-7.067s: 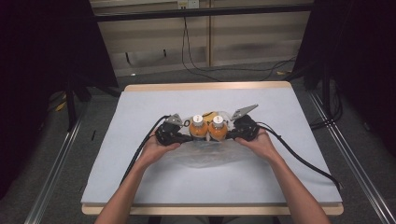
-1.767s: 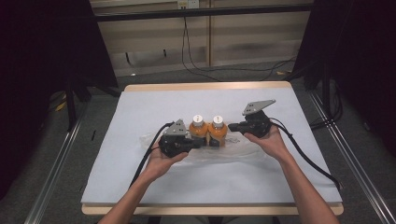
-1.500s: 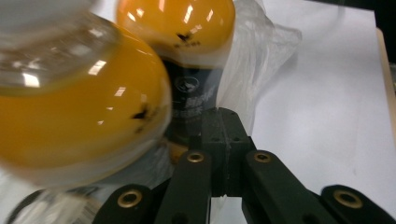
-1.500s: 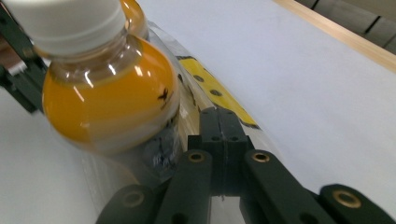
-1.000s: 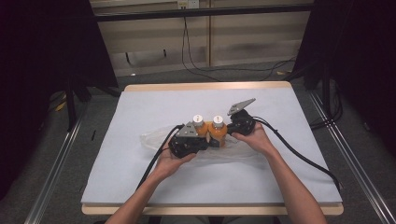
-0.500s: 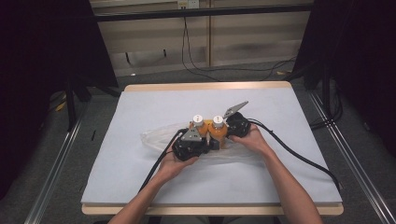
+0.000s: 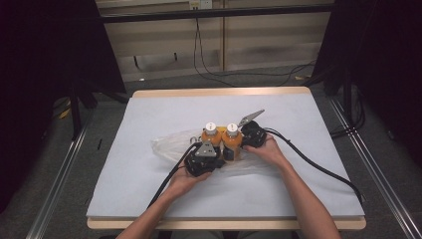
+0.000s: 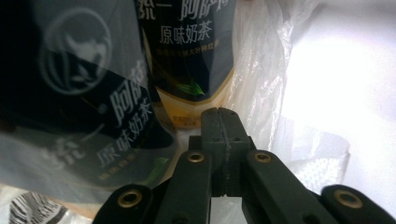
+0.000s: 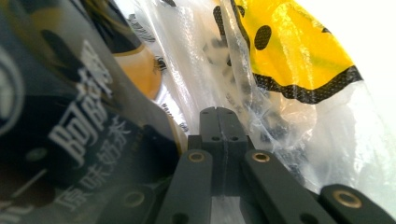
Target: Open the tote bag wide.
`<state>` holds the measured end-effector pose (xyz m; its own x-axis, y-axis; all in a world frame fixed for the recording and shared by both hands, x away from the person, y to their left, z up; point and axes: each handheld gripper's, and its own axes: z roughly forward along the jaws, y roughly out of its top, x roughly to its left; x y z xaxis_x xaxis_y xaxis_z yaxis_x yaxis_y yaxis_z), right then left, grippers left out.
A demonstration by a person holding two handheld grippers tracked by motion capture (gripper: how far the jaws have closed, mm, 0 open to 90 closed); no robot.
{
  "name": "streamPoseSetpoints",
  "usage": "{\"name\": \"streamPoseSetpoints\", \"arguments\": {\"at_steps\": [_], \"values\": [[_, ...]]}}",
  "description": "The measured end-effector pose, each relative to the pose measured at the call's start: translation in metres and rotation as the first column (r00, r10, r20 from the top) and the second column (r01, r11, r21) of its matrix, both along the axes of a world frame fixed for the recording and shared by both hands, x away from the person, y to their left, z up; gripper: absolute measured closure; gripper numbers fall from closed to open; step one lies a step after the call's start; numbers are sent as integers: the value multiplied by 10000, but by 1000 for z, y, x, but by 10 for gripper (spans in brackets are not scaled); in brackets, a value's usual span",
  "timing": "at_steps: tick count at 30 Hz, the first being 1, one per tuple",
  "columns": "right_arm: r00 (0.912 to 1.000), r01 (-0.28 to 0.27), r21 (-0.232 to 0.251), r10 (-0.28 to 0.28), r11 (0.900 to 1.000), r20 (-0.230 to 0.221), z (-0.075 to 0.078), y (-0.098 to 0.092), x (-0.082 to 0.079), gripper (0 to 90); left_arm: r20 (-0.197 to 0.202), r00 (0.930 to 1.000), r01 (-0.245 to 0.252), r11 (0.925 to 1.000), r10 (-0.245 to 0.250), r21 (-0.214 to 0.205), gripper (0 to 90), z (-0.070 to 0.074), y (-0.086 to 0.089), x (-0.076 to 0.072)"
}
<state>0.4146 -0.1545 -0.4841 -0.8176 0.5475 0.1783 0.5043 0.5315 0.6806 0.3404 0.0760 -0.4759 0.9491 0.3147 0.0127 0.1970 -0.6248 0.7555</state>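
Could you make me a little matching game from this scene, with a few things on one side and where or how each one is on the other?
Things:
1. bottles
2. plastic bag
3. left gripper
4. table

Descriptions:
A. thin and see-through, crumpled around the drinks
B. jaws pressed together, close to a dark label
C. orange, with pale caps, standing side by side
D. covered by a pale sheet, wooden edge showing

Pairs: 1-C, 2-A, 3-B, 4-D
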Motion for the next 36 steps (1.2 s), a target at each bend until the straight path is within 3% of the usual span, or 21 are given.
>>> {"name": "streamPoseSetpoints", "arguments": {"at_steps": [7, 11, 23, 27, 29, 31, 34, 36], "values": [[9996, 185, -165, -181, 9997, 222, 0, 0, 2, 900, -86, 9997, 229, 9989, -225, 421, 900, -7, -3, -6], [9993, 257, -194, -251, 9995, 292, 0, 0, 3, 900, -287, 9994, 213, 9997, -209, 132, 900, -9, -5, -7], [9970, 682, -304, -670, 9972, 388, 0, 1, 11, 900, -333, 9956, 891, 9943, -872, 584, 900, -5, -3, -16], [9953, 855, -413, -834, 9955, 488, 1, 2, 13, 900, -420, 9946, 974, 9941, -954, 485, 900, -6, -3, -18], [9947, 909, -548, -880, 9944, 535, 1, 3, 15, 900, -702, 9925, 1039, 9936, -1005, 455, 900, -6, -1, -19], [9941, 976, -561, -946, 9936, 537, 1, 4, 17, 900, -857, 9909, 1054, 9944, -1043, 86, 900, -8, 1, -20], [9935, 1033, -529, -1005, 9932, 528, 1, 4, 19, 900, -516, 9924, 1139, 9925, -1116, 447, 900, -6, 0, -24], [9940, 1017, -365, -1000, 9941, 449, 0, 3, 22, 900, -667, 9917, 1121, 9933, -1100, 290, 900, -7, 0, -25]]}}
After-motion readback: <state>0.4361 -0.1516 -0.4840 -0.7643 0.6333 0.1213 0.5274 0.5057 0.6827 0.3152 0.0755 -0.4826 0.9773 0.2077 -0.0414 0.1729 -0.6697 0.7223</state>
